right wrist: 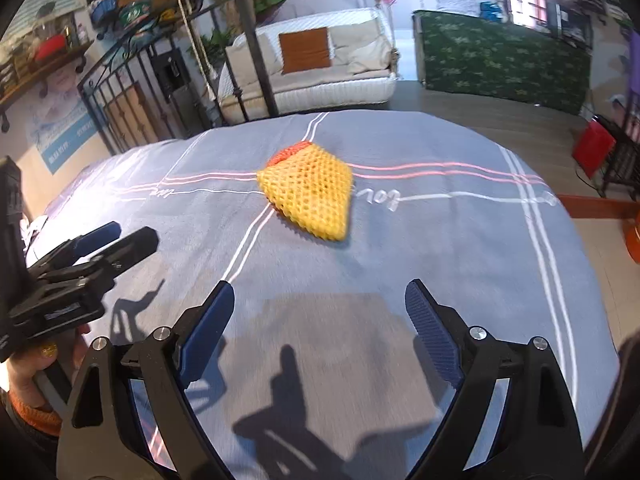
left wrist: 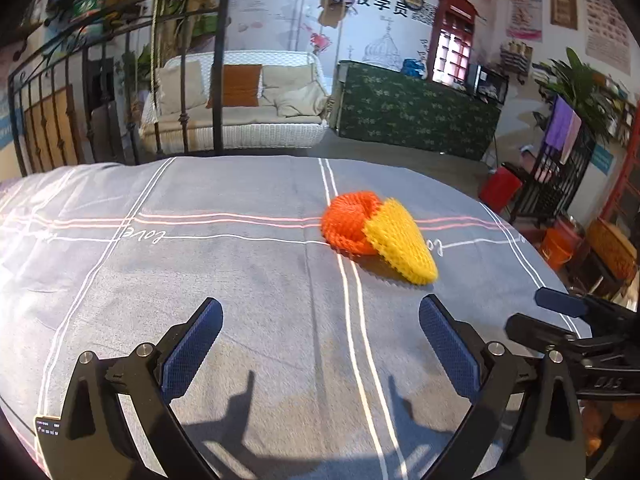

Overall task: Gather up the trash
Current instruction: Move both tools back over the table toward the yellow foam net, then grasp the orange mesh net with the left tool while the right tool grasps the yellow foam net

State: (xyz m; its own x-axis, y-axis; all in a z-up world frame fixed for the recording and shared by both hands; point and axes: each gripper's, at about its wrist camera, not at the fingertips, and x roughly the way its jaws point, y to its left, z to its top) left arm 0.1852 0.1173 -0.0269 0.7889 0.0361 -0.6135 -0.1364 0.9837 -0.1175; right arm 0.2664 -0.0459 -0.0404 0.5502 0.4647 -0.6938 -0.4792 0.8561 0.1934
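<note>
Blue pads of the left hand-held gripper (left wrist: 320, 332) stand wide apart, holding nothing. So do the right hand-held gripper (right wrist: 320, 316) pads. "Love" (left wrist: 145, 235) is written on the grey cloth (left wrist: 240, 280). Up ahead, mid-frame, lie a yellow foam net (left wrist: 402, 246) and an orange foam net (left wrist: 348, 222), touching each other.

Grey striped cloth-covered table (left wrist: 240, 280), foam nets (left wrist: 380, 232) atop.

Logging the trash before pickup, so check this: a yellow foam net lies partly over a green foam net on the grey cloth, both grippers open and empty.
One detail is wrong: the net under the yellow foam net is orange, not green, as the left wrist view shows. The rest holds: both lie on the grey cloth, and the left gripper and right gripper are open and empty.
</note>
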